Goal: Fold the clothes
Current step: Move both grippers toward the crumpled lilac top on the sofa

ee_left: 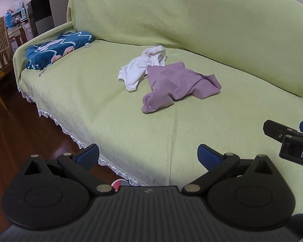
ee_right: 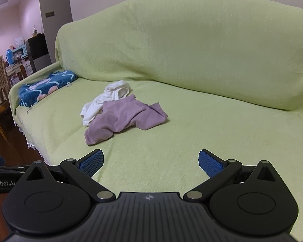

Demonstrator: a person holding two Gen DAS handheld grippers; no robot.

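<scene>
Lying crumpled mid-seat on a green-covered sofa: a purple garment, touching a bunched white garment just behind it. Hovering near the seat's front edge, left gripper with blue pads spread wide, holding nothing. Right gripper likewise spread and bare, above the seat. Partly readable white lettering: "DA" on the right gripper's side, "nRobot.AI" on the left's. Resting against the far armrest, a blue patterned blanket.
</scene>
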